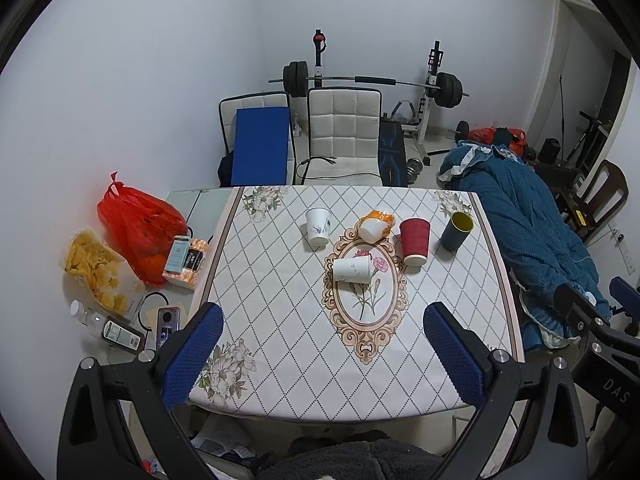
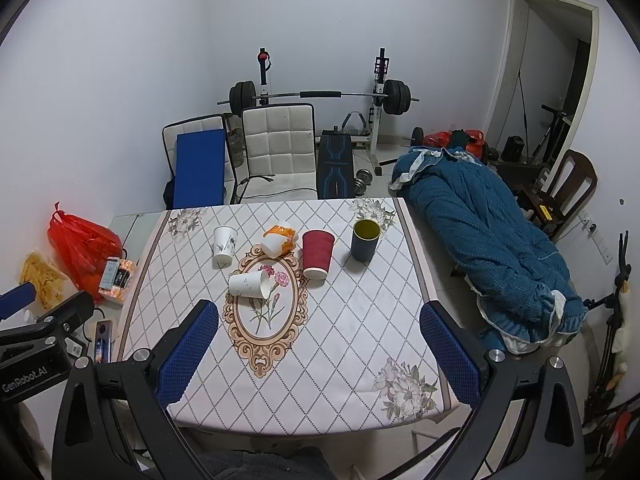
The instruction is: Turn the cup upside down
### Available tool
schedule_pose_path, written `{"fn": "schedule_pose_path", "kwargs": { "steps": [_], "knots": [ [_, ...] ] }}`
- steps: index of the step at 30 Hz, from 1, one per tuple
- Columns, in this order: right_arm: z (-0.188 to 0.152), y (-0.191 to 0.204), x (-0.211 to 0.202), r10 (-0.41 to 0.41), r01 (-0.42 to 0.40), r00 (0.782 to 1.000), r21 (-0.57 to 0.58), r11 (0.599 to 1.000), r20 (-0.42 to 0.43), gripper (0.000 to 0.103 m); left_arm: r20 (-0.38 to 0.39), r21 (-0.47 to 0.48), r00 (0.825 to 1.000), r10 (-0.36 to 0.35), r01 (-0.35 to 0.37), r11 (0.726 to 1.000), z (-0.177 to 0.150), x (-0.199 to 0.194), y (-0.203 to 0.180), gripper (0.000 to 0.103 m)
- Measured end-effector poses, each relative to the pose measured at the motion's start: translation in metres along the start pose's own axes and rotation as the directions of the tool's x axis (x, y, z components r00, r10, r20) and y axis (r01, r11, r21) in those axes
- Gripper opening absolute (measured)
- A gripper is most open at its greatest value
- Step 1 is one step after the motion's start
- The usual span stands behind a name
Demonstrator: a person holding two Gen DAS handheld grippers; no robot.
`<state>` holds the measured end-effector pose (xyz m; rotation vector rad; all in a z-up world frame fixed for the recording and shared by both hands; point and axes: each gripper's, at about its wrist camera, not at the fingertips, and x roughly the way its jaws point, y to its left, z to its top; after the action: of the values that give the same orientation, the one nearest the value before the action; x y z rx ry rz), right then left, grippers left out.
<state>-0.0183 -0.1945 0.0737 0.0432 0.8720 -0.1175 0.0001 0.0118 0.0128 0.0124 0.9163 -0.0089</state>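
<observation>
Several cups stand on the table's patterned cloth [image 1: 280,320]. A white cup with a leaf print [image 1: 318,226] [image 2: 224,246] is upright at the left. An orange and white cup [image 1: 375,226] [image 2: 279,240] and a speckled white cup [image 1: 352,269] [image 2: 249,284] lie on their sides. A red ribbed cup [image 1: 415,241] [image 2: 317,253] and a dark blue cup with a yellow inside [image 1: 457,231] [image 2: 365,239] are upright. My left gripper [image 1: 320,354] and right gripper [image 2: 320,350] are open and empty, above the table's near edge.
A red plastic bag [image 1: 138,226], a bag of chips [image 1: 94,266], small boxes and bottles lie on a low surface to the left. Two white chairs [image 1: 344,136] and a barbell rack stand behind the table. A blue blanket [image 2: 480,240] lies to the right.
</observation>
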Motion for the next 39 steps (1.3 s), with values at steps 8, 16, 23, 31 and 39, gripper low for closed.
{"fn": "schedule_pose_path", "kwargs": {
  "steps": [8,16,23,31,39],
  "knots": [
    [0.003,0.000,-0.001,-0.004,0.004,1.000,0.000,1.000,0.003,0.103,-0.001,-0.001,1.000,-0.003,0.003,1.000,0.003,0.000,0.005,0.103],
    [0.009,-0.002,0.005,-0.003,0.003,1.000,0.001,1.000,-0.002,0.103,-0.010,0.000,1.000,-0.002,0.002,1.000,0.005,0.001,0.003,0.103],
    [0.010,-0.005,0.011,0.003,-0.003,1.000,0.000,1.000,-0.007,0.102,-0.016,-0.005,1.000,0.004,-0.004,1.000,0.005,0.006,-0.001,0.103],
    [0.010,-0.005,0.022,0.017,-0.017,1.000,-0.005,1.000,-0.012,0.103,-0.020,-0.007,1.000,0.004,-0.004,1.000,0.004,0.009,0.000,0.103],
    [0.007,-0.011,0.048,0.029,-0.029,0.998,0.005,1.000,-0.062,0.103,-0.081,-0.025,0.996,0.022,-0.024,0.999,0.005,0.047,-0.006,0.103]
  ]
}}
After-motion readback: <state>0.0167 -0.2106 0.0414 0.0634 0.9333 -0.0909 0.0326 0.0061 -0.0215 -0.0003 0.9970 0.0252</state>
